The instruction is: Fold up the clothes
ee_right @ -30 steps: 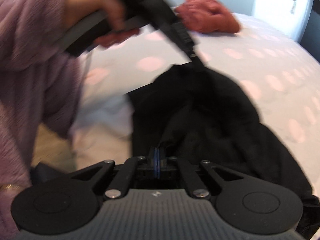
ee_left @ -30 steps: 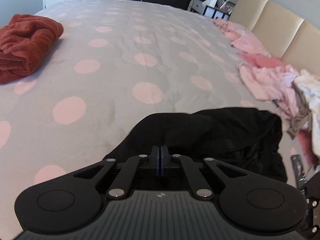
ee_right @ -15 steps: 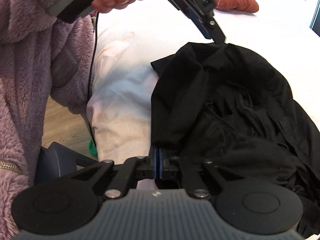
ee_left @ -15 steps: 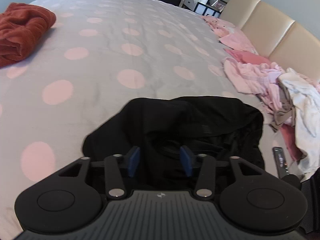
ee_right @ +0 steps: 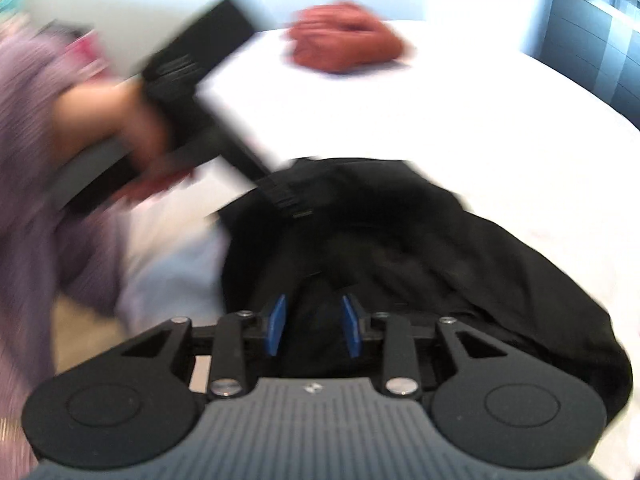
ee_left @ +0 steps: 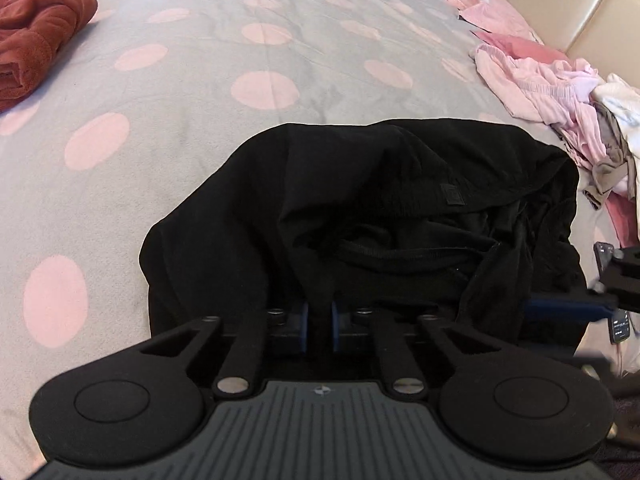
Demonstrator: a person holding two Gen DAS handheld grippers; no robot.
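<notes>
We find the left gripper (ee_left: 319,326) closing, its blue pads nearly together with a fold of the black garment (ee_left: 384,216) pinched between them. We find the right gripper (ee_right: 313,326) opening: its pads stand apart, black cloth lies in the gap, and we see no pad pressing on it.

In the left wrist view the garment lies crumpled on the bed (ee_left: 200,120), reaching from the pads toward 12 and 2 o'clock. A ribbed hem crosses it just ahead of the pads, and a small square label (ee_left: 452,194) sits on the cloth at 1 o'clock. At 3 o'clock, at the garment's right edge, the tip of the right gripper enters the picture, one blue pad showing; we cannot tell from there whether it touches the cloth.

The cover is grey with pink dots. At 10 o'clock, well apart from the garment, lies a folded rust towel (ee_left: 36,36). At 1 to 2 o'clock a heap of pink and white clothes (ee_left: 556,88) runs beside a cream headboard (ee_left: 560,4).

The right wrist view is blurred. There the garment spreads from the pads toward 12 and 3 o'clock. At 10 o'clock a hand (ee_right: 120,120) in a mauve fleece sleeve (ee_right: 28,160) holds the left gripper, whose tip meets the garment's far edge. The towel lies at 12 o'clock.
</notes>
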